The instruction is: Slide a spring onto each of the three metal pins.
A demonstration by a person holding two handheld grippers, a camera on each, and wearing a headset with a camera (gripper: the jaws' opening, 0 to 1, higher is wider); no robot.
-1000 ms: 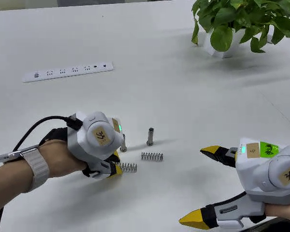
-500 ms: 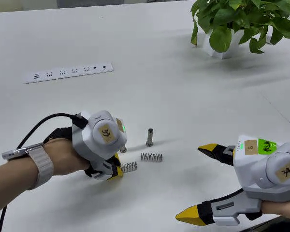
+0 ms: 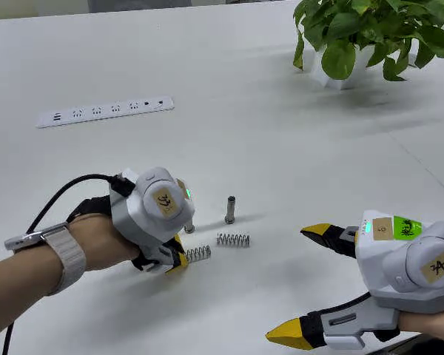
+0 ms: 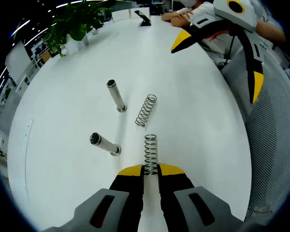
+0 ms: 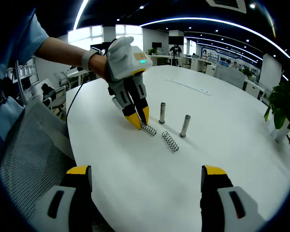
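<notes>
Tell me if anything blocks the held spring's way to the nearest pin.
Nothing visible does. Bare table lies between the held spring in the left gripper and the nearer pin. The loose spring lies off to the side.

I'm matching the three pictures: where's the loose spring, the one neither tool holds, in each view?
Head view: the loose spring lies near centre, below the right-hand pin.
Left gripper view: the spring sits centre, right of that pin.
Right gripper view: the spring sits centre, lower left of that pin.
Shared landmark: that pin.
</notes>
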